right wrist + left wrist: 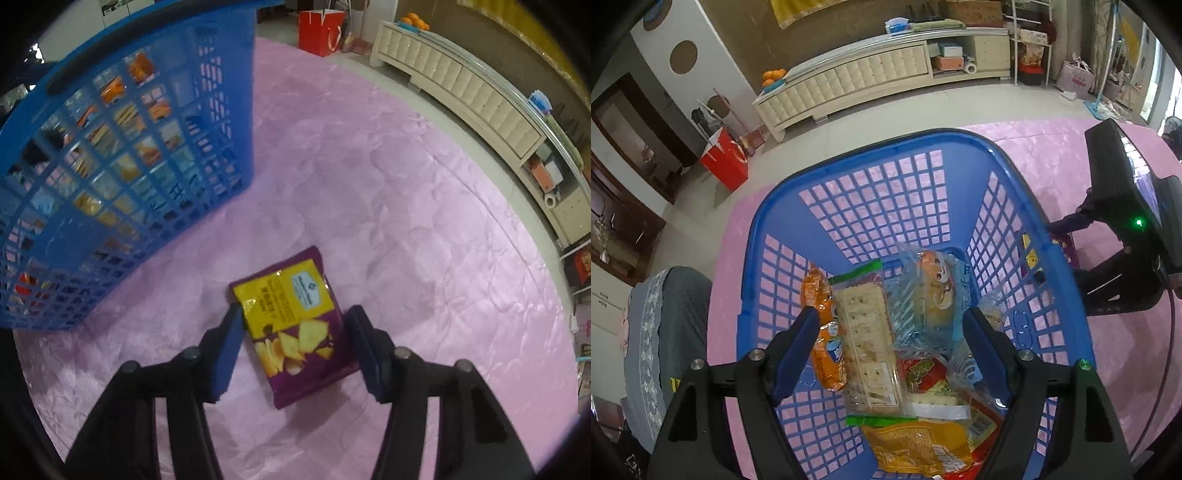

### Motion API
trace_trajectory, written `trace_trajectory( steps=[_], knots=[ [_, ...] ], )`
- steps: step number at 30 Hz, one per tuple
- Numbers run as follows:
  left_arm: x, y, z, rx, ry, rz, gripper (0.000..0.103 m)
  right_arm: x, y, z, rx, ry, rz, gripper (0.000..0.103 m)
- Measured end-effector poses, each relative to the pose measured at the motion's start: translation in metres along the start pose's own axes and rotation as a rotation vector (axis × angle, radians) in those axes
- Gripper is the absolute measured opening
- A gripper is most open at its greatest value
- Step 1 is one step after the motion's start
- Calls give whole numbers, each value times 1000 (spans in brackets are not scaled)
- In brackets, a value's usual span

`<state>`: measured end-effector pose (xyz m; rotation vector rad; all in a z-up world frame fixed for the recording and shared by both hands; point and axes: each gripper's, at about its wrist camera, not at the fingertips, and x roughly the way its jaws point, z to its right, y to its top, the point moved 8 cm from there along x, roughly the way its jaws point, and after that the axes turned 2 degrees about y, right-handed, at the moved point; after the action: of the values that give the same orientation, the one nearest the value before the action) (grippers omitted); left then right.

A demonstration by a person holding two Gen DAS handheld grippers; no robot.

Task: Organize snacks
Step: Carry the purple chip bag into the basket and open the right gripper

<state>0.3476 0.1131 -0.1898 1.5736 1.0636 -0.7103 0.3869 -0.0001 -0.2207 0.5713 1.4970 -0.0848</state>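
A blue plastic basket (871,142) stands on the pink cloth and holds several snacks: a clear pack of crackers (866,332), an orange packet (823,332), a bun in a blue wrapper (931,291), a red packet (923,373) and a yellow bag (919,446). My left gripper (890,321) hangs open above them, holding nothing. Beside the basket (236,110), a purple and yellow chip packet (295,321) lies flat on the cloth. My right gripper (294,312) points down over it with a finger on each side. The left pad is at its edge and the right pad stands slightly off.
The pink cloth (369,184) covers the table to its rounded edge. In the left wrist view the body of the right gripper tool (1126,221) stands right of the basket. A cream cabinet (879,74), a red bag (726,162) and a grey chair (665,332) lie beyond the table.
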Motion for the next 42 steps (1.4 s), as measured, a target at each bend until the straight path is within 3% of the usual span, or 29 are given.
trace_trajectory(
  steps=[9, 25, 31, 42],
  knots=[
    [-21, -3, 3, 10, -2, 57, 78, -49, 5, -18, 39, -41, 55, 59],
    [-112, -14, -14, -17, -23, 210, 78, -178, 29, -71, 33, -130, 230, 59],
    [-132, -31, -40, -55, -21, 245, 78, -196, 49, -104, 17, -134, 296, 59],
    [-134, -63, -92, -135, -9, 250, 78, -180, 82, -159, -50, -116, 272, 59]
  ],
)
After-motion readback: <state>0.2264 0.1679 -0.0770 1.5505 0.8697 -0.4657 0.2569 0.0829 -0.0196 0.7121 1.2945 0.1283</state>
